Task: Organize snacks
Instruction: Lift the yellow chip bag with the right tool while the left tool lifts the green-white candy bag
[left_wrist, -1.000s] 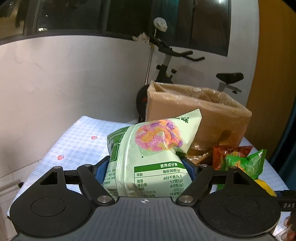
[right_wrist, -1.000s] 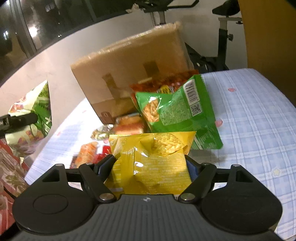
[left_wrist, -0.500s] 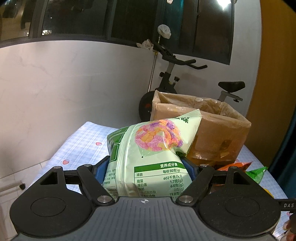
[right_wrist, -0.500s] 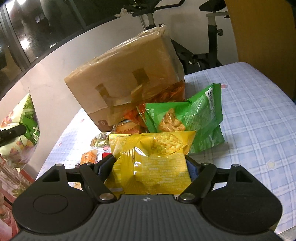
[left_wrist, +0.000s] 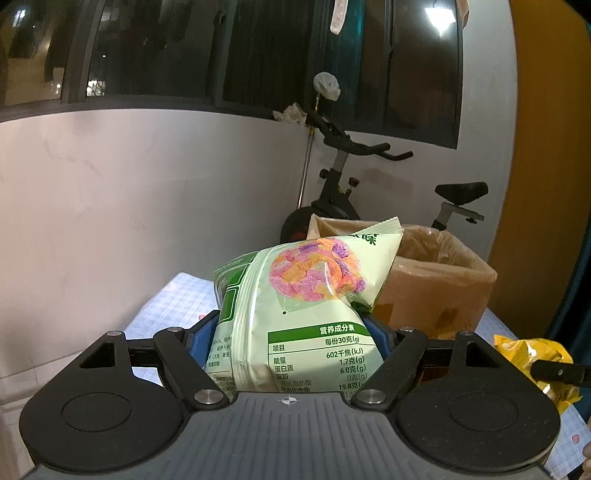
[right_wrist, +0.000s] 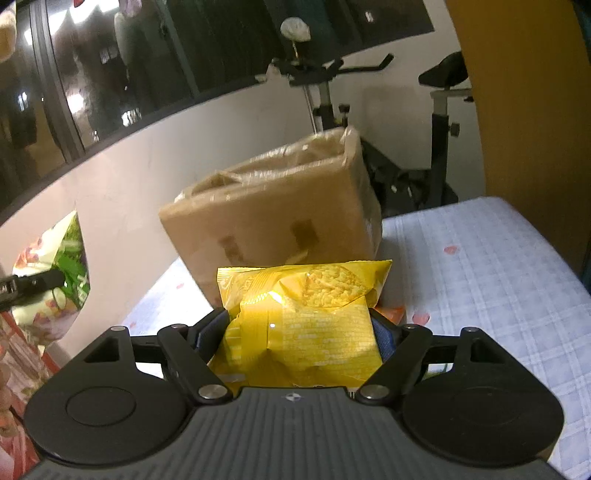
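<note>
My left gripper (left_wrist: 295, 332) is shut on a pale green snack bag (left_wrist: 306, 295) with pink and orange puffs printed on it, held up in front of the open cardboard box (left_wrist: 443, 280). In the right wrist view my right gripper (right_wrist: 299, 332) is shut on a yellow snack bag (right_wrist: 303, 317), raised before the same cardboard box (right_wrist: 273, 218). The yellow bag (left_wrist: 532, 354) also shows at the right edge of the left wrist view, and the green bag (right_wrist: 55, 280) at the left edge of the right wrist view. Both bags hide the fingertips.
The box stands on a table with a light blue checked cloth (right_wrist: 480, 280). An exercise bike (left_wrist: 351, 192) stands behind the box against a white wall. An orange packet edge (right_wrist: 395, 314) peeks from under the yellow bag. A wooden panel (right_wrist: 524, 92) rises at the right.
Both grippers have risen with their bags. The snacks lying on the table have dropped out of view, and the box top now sits lower in both views.
</note>
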